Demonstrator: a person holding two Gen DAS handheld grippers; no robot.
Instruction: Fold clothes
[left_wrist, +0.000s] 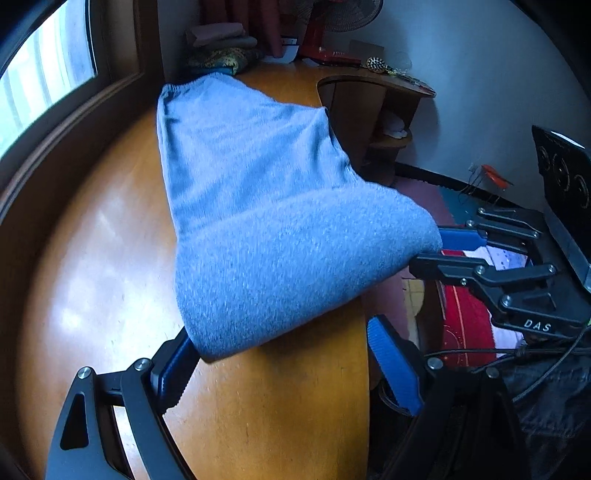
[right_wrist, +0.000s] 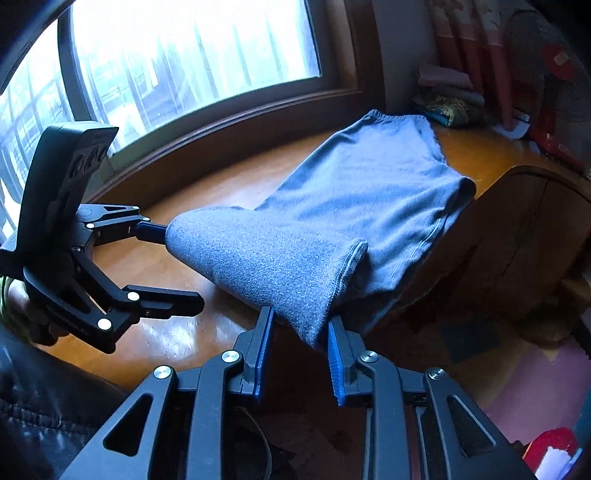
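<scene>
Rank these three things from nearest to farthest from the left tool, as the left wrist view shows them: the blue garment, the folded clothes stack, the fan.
From the left tool:
1. Blue garment, its near end lying over the tool's left finger.
2. Folded clothes stack, at the table's far end beside the window.
3. Fan, behind the stack, to its right.
</scene>
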